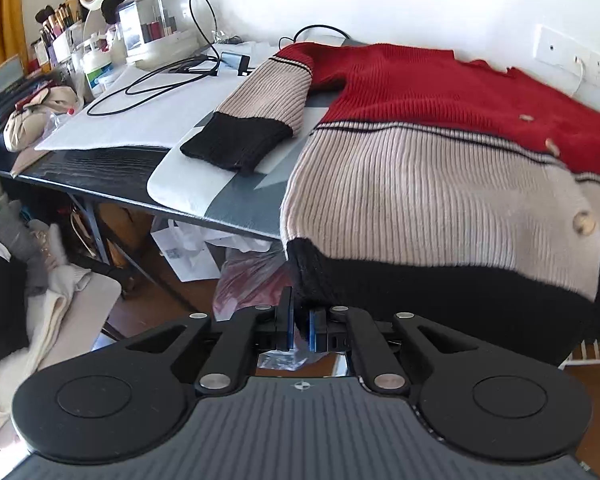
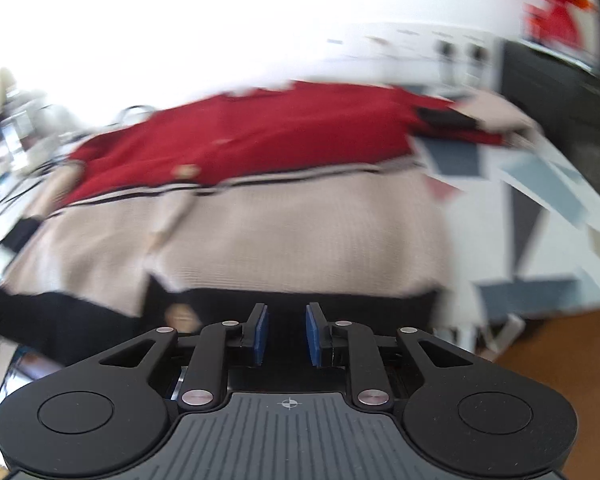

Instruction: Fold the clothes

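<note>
Left gripper (image 1: 300, 326): jaws pinching the black hem corner of the cardigan (image 1: 420, 184). Right gripper (image 2: 287, 334): jaws spread, nothing between them, black hem just ahead at 12 o'clock. Cardigan lies flat, front up, on the table (image 1: 100, 160), hem hanging over the near edge, one sleeve (image 1: 256, 116) out at 10 o'clock. Likely setting up the first fold; next the right needs its own hem grip.
</note>
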Demonstrator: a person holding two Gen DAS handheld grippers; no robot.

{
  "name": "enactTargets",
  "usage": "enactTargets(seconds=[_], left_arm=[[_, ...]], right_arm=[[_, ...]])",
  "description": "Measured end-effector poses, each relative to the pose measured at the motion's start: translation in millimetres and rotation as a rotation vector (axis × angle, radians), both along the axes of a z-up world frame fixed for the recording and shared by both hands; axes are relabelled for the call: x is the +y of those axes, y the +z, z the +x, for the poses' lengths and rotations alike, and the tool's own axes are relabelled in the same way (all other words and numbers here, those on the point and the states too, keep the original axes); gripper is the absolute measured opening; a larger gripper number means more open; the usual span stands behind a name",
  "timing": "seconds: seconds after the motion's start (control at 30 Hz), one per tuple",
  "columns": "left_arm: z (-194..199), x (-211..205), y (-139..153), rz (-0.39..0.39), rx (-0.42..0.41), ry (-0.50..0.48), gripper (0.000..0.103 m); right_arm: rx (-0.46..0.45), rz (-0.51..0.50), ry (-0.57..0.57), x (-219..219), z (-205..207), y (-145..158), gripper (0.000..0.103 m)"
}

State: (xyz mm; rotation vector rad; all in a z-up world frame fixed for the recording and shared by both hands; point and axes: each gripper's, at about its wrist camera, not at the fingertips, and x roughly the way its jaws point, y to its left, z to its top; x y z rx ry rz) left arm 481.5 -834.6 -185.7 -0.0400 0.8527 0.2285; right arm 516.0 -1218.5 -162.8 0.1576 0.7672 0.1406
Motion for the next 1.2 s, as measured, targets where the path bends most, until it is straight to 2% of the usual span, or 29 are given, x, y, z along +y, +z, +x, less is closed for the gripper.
enactTargets(seconds=[0.1,0.17,0.3,0.4,0.53,0.6,0.73,0.83,0.9,0.93,1.13,1.17,1.2], left_arm=[[-3,0,0,0.001,0.015,-0.009,0.007],[-3,2,-1,-0.005,0.028,-0.007,0.007],[-3,4,0,-0.01,0.037,-0.013,0.007],[-3,4,3,-0.003,0.029,-0.029,0.007],[-3,6,5,-0.007,0.025,-0.035,0.007],[-3,8,5,-0.009,0.026,-0.035,0.007],[-2,8,5,-0.012,0.029,-0.038,0.007],[-2,8,5,-0.014,0.029,-0.041,0.007],[-2,9,5,-0.014,0.028,-0.043,0.007],[-2,9,5,-0.014,0.028,-0.044,0.007],[-3,11,6,-0.014,0.027,-0.051,0.007],[-3,11,6,-0.015,0.027,-0.051,0.007],[-2,12,6,-0.016,0.027,-0.051,0.007]], right_arm=[[-0.014,0.015,0.114,21,3,1,0.022],[0.01,0.032,0.187,37,9,-4,0.025],[0.052,0.001,0.256,69,22,-22,0.025],[0.087,-0.064,0.264,90,28,-33,0.024],[0.097,-0.116,0.216,98,27,-37,0.021],[0.102,-0.121,0.2,96,28,-38,0.009],[0.097,-0.105,0.172,91,26,-37,0.001],[0.109,-0.073,0.163,94,36,-39,0.002],[0.122,-0.074,0.161,97,37,-38,0.018],[0.12,-0.083,0.158,99,38,-38,0.02],[0.134,-0.107,0.127,106,44,-43,0.023],[0.135,-0.121,0.123,108,45,-45,0.022],[0.136,-0.134,0.119,110,45,-46,0.016]])
